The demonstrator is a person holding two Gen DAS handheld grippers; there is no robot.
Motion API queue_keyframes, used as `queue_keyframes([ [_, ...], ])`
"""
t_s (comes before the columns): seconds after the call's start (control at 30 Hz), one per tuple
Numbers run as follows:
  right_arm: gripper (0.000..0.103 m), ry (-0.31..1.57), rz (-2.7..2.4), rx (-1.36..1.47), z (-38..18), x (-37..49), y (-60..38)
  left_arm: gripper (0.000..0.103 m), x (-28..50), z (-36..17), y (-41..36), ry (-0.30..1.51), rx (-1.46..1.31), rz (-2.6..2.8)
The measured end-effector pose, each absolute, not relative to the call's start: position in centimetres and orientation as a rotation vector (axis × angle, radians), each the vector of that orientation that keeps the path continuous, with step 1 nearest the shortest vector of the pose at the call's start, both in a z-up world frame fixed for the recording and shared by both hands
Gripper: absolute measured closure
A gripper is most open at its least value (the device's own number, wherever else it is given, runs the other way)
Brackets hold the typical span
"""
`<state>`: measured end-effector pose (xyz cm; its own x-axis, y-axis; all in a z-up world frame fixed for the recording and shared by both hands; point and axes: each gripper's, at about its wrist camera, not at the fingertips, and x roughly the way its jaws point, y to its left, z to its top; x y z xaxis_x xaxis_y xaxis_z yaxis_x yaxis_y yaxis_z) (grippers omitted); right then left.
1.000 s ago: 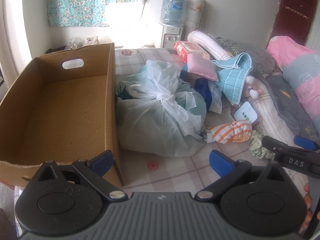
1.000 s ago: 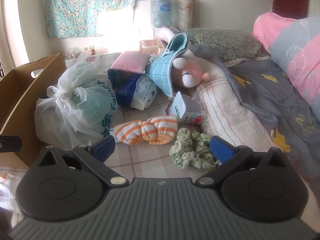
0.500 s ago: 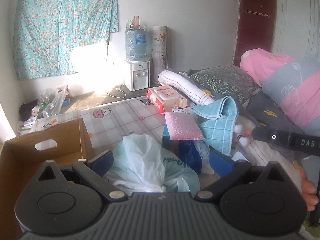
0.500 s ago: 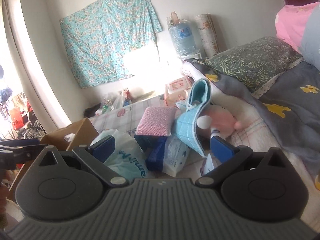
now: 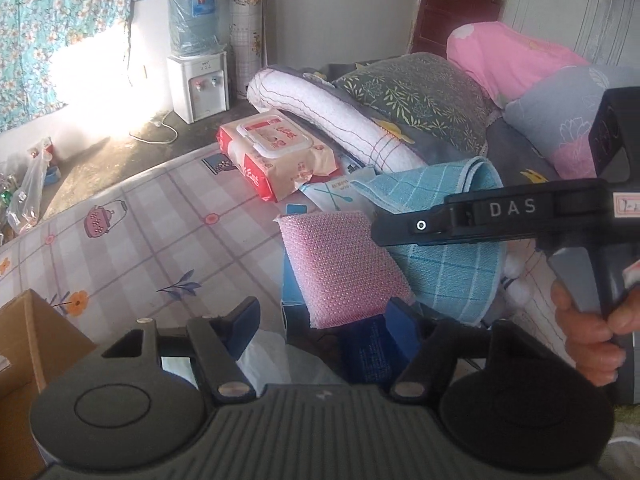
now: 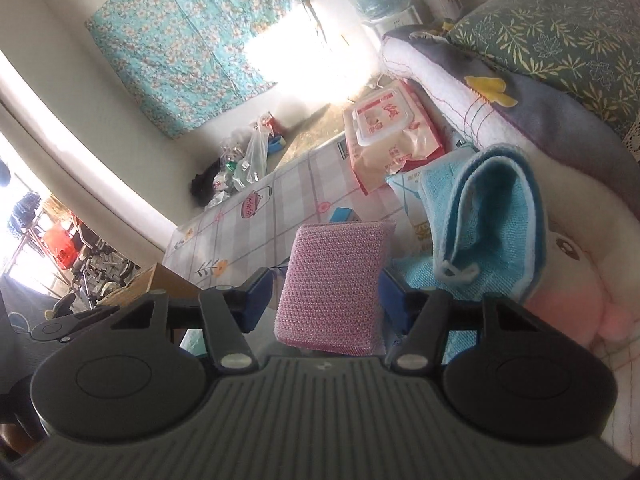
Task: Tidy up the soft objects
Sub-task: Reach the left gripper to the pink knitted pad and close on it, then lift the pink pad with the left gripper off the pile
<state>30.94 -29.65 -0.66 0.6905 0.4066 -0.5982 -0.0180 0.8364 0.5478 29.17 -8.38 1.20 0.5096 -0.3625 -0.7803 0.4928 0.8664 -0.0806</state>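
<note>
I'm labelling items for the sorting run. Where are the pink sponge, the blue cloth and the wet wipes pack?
pink sponge (image 6: 334, 280), right wrist view, middle of its knobbly top face.
blue cloth (image 6: 496, 216), right wrist view, on the upper fold.
wet wipes pack (image 5: 276, 148), left wrist view, beside its lid.

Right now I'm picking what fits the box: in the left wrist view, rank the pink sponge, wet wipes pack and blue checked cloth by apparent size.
1. blue checked cloth
2. pink sponge and wet wipes pack: look alike; the pack lies farther away, so unsure.

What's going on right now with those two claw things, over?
Right gripper open, straddling pink sponge, not clamped. Left gripper open, empty, hovering nearby. Blue cloth crowds sponge's right side.
</note>
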Motion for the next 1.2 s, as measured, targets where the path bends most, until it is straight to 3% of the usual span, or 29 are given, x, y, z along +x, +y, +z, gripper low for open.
queue_keyframes([
  [0.3,0.048,0.895,0.199,0.46,-2.9,36.5,-28.9,0.046,34.0,-2.1,-10.7,0.996,0.152,-0.542],
  [0.57,0.048,0.967,0.206,0.417,-3.2,37.9,-27.8,0.067,34.8,-2.6,-11.0,0.96,0.185,-0.526],
  [0.63,0.048,0.979,0.204,0.425,-3.0,38.0,-27.6,0.069,34.9,-2.5,-10.7,0.958,0.186,-0.523],
  [0.83,0.033,1.005,0.202,0.446,-2.9,39.2,-27.4,0.069,35.5,-2.6,-9.6,0.958,0.18,-0.472],
  [1.03,0.033,1.046,0.203,0.43,-3.8,40.1,-26.7,0.07,36.7,-4.4,-8.1,1.077,0.258,-0.321],
  [1.2,0.033,1.048,0.215,0.434,-4.0,40.6,-26.5,0.069,36.8,-3.3,-5.4,1.066,0.082,-0.379],
])
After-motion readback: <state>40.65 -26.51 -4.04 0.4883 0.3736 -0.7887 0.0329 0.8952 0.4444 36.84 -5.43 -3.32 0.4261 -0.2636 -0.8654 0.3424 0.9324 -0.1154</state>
